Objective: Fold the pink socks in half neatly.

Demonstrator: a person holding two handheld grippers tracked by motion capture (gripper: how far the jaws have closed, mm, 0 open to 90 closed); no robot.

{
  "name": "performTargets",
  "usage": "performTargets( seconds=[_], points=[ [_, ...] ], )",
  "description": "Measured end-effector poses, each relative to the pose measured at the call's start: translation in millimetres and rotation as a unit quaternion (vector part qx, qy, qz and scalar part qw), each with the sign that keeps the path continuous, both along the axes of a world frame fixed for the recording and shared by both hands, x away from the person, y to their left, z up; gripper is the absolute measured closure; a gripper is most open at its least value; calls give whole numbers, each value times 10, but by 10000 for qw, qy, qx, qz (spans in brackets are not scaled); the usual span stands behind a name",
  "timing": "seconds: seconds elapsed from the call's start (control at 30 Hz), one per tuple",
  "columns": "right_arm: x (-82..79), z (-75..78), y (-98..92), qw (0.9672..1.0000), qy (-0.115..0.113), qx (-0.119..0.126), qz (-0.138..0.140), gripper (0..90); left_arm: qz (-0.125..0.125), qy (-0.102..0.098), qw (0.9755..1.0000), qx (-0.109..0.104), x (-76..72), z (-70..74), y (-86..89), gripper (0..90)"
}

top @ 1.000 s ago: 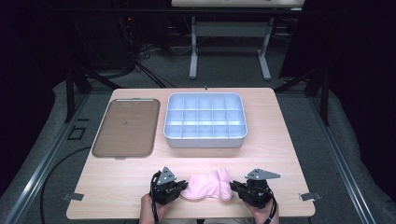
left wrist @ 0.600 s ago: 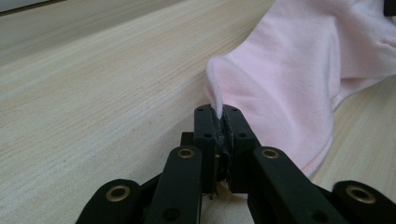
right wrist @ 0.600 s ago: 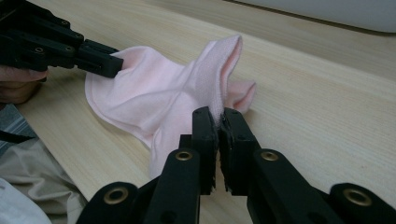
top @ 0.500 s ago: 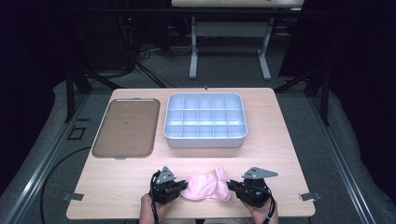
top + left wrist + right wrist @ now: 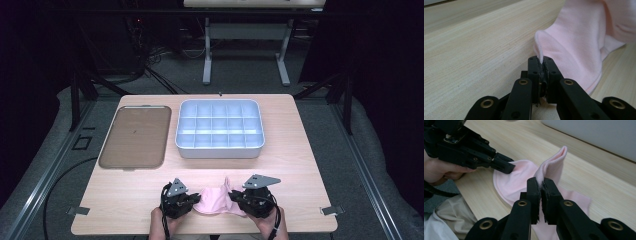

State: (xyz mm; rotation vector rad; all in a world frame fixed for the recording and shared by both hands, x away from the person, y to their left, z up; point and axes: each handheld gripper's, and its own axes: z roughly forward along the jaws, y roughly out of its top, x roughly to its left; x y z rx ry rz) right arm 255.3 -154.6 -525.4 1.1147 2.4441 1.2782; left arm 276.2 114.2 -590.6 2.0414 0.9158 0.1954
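Note:
A small pink cloth (image 5: 216,202) lies crumpled near the table's front edge, between my two grippers. My left gripper (image 5: 192,201) is shut on the cloth's left edge; in the left gripper view a thin fold of the pink cloth (image 5: 574,42) is pinched at the left gripper's (image 5: 541,62) tips. My right gripper (image 5: 235,196) is shut on the right side and lifts a folded peak of the cloth (image 5: 551,167) off the wood, clamped at the right gripper's (image 5: 541,183) tips. The left gripper (image 5: 507,168) is also seen in the right gripper view, holding the far edge.
A pale blue divided tray (image 5: 220,131) with several empty compartments stands at the back middle of the table. A flat brown tray (image 5: 136,136) lies to its left. Bare wood (image 5: 310,165) surrounds the cloth. A person's hands (image 5: 160,227) come in at the front edge.
My right gripper has moved inward and up a little, raising a peak of the pink cloth and bunching it. The left gripper has stayed put.

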Motion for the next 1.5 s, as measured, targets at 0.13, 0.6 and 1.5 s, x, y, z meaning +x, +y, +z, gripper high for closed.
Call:
performTargets(
  seconds=[0.13,0.6,1.5],
  points=[
    [13,-14,179,9995,56,-297,119,851,31,142,9998,-115,22,-6,16,852],
    [-22,-35,472,9977,78,-438,512,848,90,165,9997,-148,36,-7,22,851],
    [-64,69,-341,9977,516,-4,-446,838,162,88,9997,-143,42,7,37,858]
  ],
)
